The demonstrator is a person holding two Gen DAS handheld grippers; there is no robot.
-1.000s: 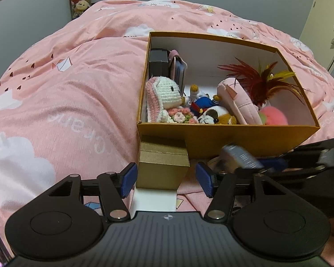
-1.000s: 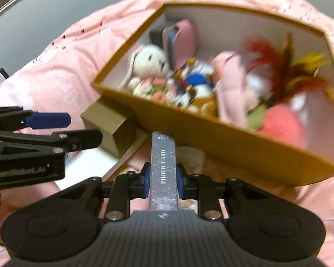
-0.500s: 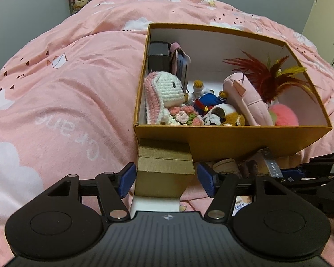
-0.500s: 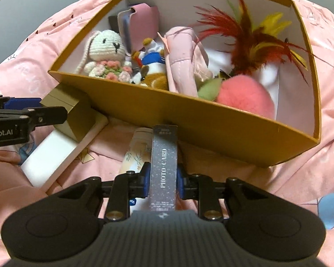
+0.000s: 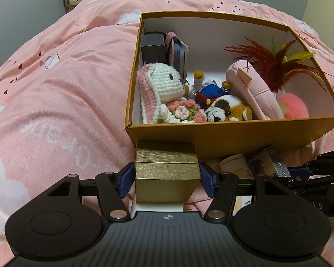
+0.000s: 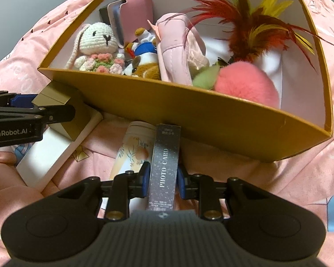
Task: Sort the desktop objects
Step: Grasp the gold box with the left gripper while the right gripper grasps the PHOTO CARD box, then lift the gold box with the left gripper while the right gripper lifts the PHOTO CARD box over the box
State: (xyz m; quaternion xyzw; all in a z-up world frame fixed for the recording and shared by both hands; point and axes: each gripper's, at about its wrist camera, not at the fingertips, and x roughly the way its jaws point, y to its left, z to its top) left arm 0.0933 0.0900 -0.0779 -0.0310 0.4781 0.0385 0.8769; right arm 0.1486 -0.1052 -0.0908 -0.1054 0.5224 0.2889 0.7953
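Observation:
An open orange box point(image 5: 233, 138) point(image 6: 189, 109) on the bed holds a crochet rabbit point(image 5: 162, 86), plush toys, a pink pouch point(image 6: 173, 51) and feathers point(image 6: 253, 29). My left gripper point(image 5: 167, 178) is open with its blue pads on either side of a small gold box point(image 5: 167, 173), which sits on a white box against the orange box's front wall. My right gripper point(image 6: 163, 175) is shut on a dark "PHOTO CARD" pack point(image 6: 164, 166) point(image 5: 276, 164), held low just in front of the orange box.
A cream tube with a peach print point(image 6: 131, 151) point(image 5: 233, 164) lies under the card pack. The white flat box point(image 6: 53, 151) lies on the pink duvet point(image 5: 55, 102). A door stands at the far right. Plush toys hang at the far left wall.
My left gripper has moved forward so its pads now flank the gold box. My right gripper has come down and nearer to the orange box's front, still holding the card pack.

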